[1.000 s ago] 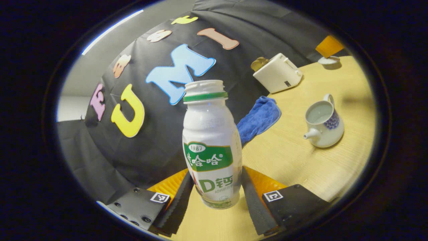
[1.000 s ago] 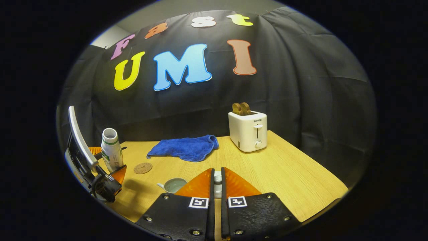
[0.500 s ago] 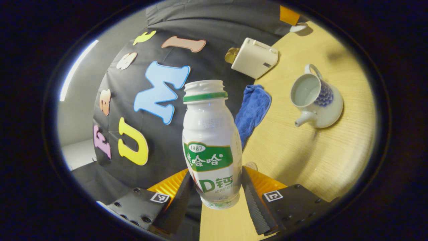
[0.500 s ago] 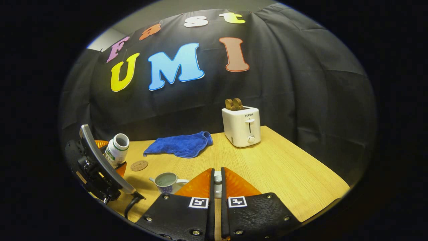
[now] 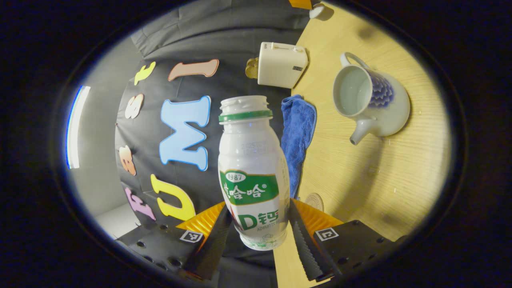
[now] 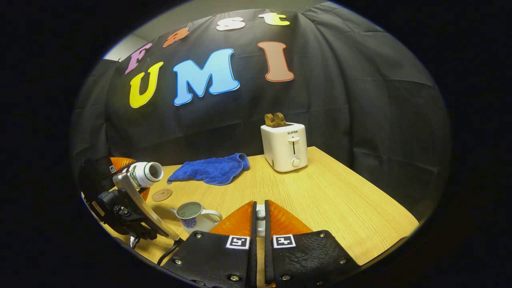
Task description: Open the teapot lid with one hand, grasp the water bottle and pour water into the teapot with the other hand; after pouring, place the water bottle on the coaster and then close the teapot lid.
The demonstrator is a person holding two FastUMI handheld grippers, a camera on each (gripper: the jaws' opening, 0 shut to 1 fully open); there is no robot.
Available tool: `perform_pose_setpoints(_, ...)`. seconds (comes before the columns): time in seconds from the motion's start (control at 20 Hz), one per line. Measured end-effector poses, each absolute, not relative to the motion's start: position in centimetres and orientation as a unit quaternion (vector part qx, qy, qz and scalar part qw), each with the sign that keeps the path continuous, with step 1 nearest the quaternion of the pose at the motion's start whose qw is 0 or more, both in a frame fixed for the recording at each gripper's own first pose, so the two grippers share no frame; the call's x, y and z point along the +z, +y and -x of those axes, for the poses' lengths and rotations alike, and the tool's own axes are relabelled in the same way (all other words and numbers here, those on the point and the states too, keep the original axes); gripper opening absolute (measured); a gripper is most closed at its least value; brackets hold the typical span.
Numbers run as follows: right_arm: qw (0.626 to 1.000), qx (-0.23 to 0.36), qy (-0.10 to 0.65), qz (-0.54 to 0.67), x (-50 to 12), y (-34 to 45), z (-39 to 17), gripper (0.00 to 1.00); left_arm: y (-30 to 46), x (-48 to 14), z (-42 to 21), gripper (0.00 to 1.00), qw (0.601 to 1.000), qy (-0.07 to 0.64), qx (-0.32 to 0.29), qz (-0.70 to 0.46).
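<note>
Over the counter (image 6: 328,188), the left tool (image 5: 256,236) holds the water bottle (image 5: 252,176) tipped beside the open teapot (image 5: 370,100), so pouring is beginning and its mouth must come over the opening; the right tool (image 6: 260,218) pinches the lid (image 6: 260,221).

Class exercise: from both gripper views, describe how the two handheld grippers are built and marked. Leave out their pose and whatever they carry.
The left gripper has black bolted finger mounts, each with a small square black-and-white tag, and ridged, saw-toothed inner faces on its fingers. In the right gripper view it shows a black body with a curved silvery bar and a dark cable. The right gripper has the same black bolted mounts and two square tags.
</note>
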State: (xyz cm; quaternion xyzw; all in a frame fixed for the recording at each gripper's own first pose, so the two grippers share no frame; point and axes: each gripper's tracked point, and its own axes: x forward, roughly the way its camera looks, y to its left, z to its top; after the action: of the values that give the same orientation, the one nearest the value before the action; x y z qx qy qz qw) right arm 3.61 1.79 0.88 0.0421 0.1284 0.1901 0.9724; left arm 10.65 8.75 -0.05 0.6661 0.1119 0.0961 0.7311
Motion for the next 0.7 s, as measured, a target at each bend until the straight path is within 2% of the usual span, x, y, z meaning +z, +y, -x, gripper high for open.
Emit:
perform_pose_setpoints(0.6,0.971,0.191,0.134,-0.041,0.61,1.62,-3.3,0.07,8.24,0.73,-11.32,0.92,0.664,0.095,0.08,-0.737)
perform_pose_setpoints(0.65,0.971,0.192,0.133,-0.041,0.62,1.66,-3.21,0.07,8.17,0.76,-11.28,0.87,0.66,0.094,0.08,-0.741)
perform_pose_setpoints(0.7,0.971,0.192,0.133,-0.04,0.64,1.68,-3.21,0.07,8.32,0.81,-11.29,0.92,0.655,0.092,0.081,-0.745)
